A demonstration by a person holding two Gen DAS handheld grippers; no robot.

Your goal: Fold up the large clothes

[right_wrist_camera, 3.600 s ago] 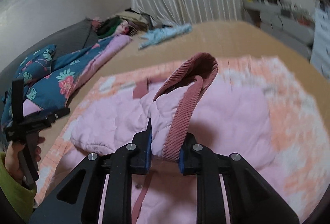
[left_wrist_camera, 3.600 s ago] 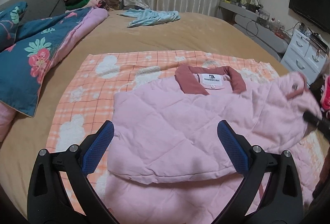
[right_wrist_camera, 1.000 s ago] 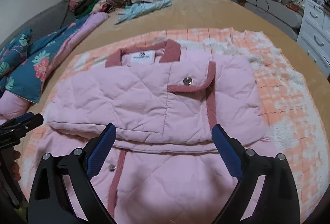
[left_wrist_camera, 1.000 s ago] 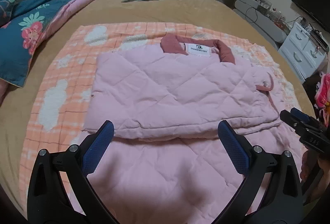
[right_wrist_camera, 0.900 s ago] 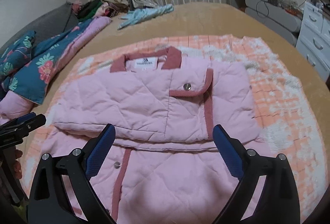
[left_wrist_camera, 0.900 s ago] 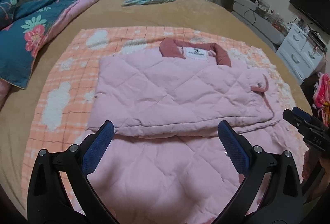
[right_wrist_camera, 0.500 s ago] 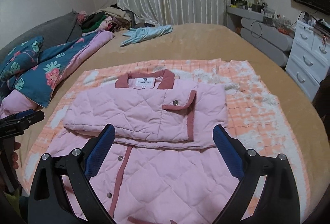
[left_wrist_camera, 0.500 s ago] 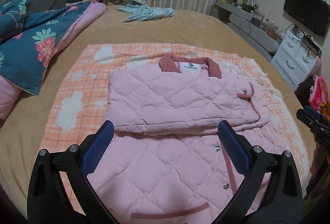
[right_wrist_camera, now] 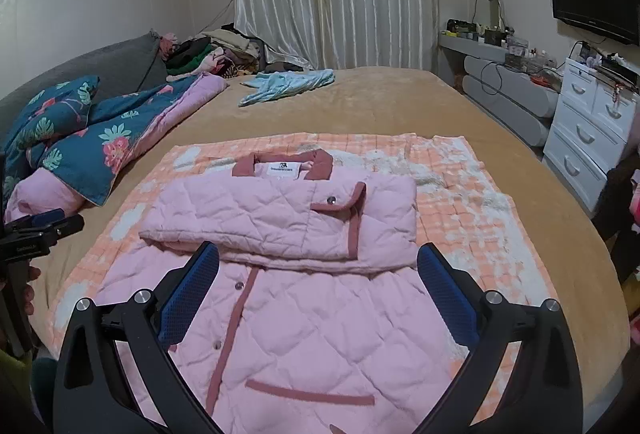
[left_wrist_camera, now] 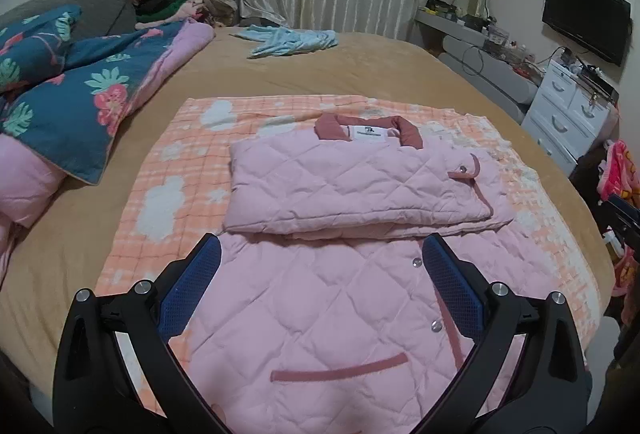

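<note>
A pink quilted jacket (left_wrist_camera: 340, 186) with dusty-red trim lies on an orange checked blanket (left_wrist_camera: 180, 162) on the bed, collar at the far end. Both sleeves are folded across its chest; the lower body with snaps and a pocket strip lies flat nearest me. My left gripper (left_wrist_camera: 322, 254) hovers open above the jacket's middle, holding nothing. In the right wrist view the same jacket (right_wrist_camera: 288, 218) lies below my right gripper (right_wrist_camera: 318, 258), whose jaws are opening wide with nothing between them. Each gripper shows at the edge of the other's view.
A floral blue quilt (left_wrist_camera: 72, 94) is bunched along the bed's left side. A light-blue garment (left_wrist_camera: 288, 38) lies at the far end, with piled clothes behind it. White drawers (right_wrist_camera: 588, 138) and a desk stand to the right of the bed.
The right gripper has let go of the red-cuffed sleeve, which now lies folded across the chest. Both grippers have drawn back and up, so more of the lower jacket shows.
</note>
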